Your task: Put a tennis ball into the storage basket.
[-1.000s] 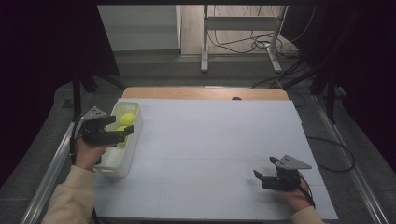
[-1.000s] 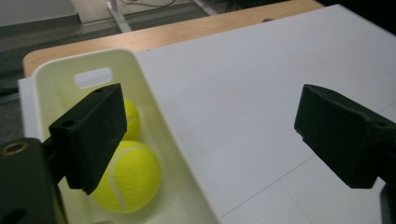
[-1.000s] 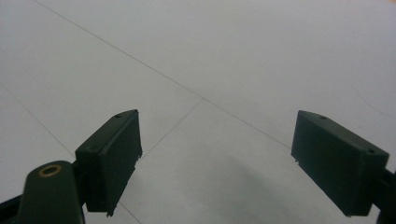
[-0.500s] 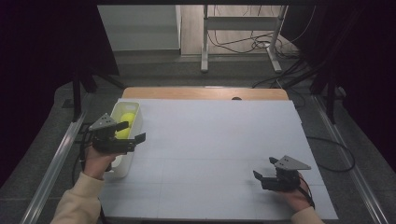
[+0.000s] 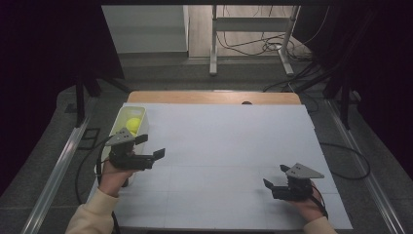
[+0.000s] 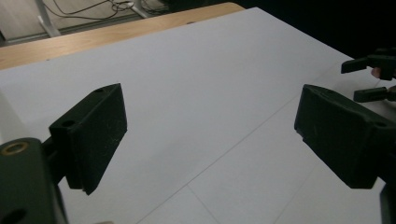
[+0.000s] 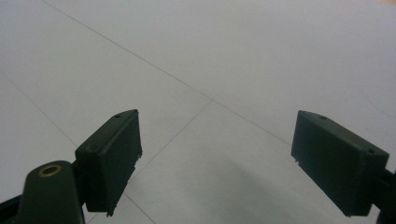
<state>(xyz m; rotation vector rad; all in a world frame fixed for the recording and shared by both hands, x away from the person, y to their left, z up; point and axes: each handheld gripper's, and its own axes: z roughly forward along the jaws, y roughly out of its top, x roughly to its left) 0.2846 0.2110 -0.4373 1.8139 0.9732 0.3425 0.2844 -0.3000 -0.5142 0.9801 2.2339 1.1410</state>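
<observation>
A dim room with a grey floor (image 5: 160, 73), loose cables and a pale metal frame (image 5: 253, 29) at the far side surrounds a wooden table (image 5: 209, 97) topped by a smooth, matte white sheet (image 5: 224, 146) ruled with faint seam lines. On the sheet's far left edge stands a long, translucent white plastic bin (image 5: 127, 119) holding a fuzzy round yellow-green ball (image 5: 133, 124). Just near of the bin, the black, blocky left gripper (image 5: 150, 147) hovers with jaws spread wide on nothing, and at near right the matching right gripper (image 5: 275, 176) rests equally open and empty.
</observation>
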